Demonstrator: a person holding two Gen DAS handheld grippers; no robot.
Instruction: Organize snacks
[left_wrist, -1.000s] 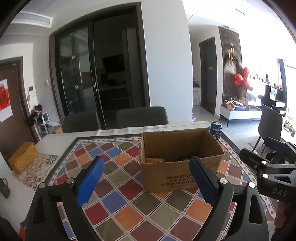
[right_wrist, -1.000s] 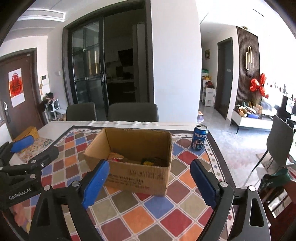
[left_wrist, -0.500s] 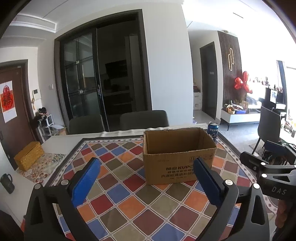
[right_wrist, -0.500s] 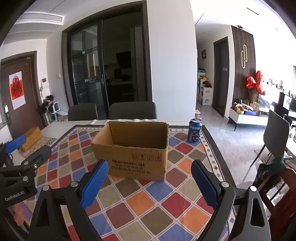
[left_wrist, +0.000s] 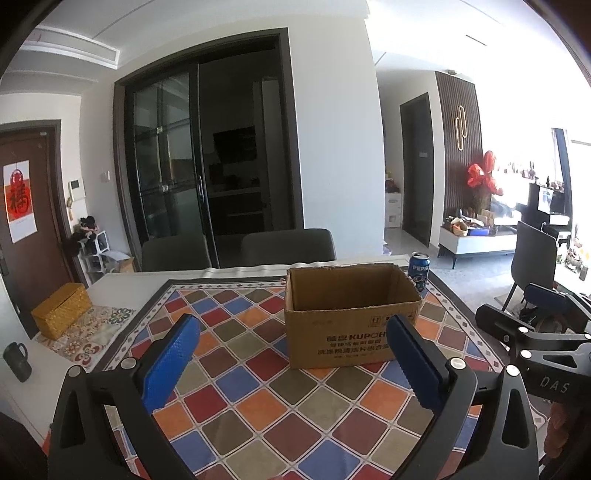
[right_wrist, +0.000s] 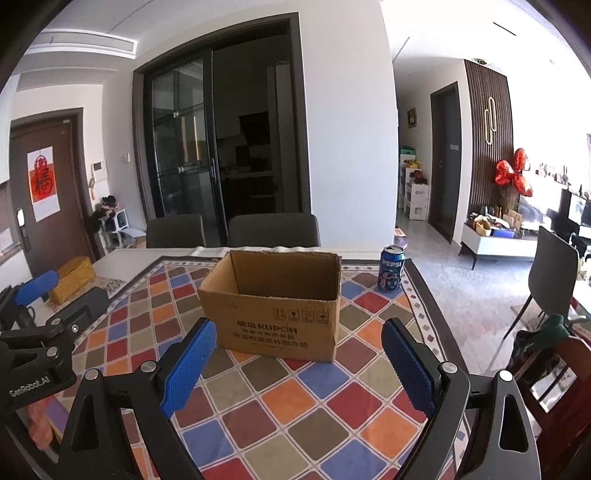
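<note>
Honestly, my main worry is that I can't see the snacks at all from here: the box sits open-topped on the checkered cloth of the worktop, but both cameras look at its front wall and far inner wall, so its floor is hidden. Any reach in would be blind until I rise above the rim.

Both tools are empty with their fingers spread wide: the left gripper faces the box's left front corner, the right gripper its front face, both clearly short of the cardboard. The box is light and unanchored, so I judge that a finger catching the rim on the way in could shove or tip it.

The can stands just beyond the box's right rear corner, near the worktop edge; a pushed box could knock it off. The two grippers are also close side by side, so crossing paths risks a clash.
</note>
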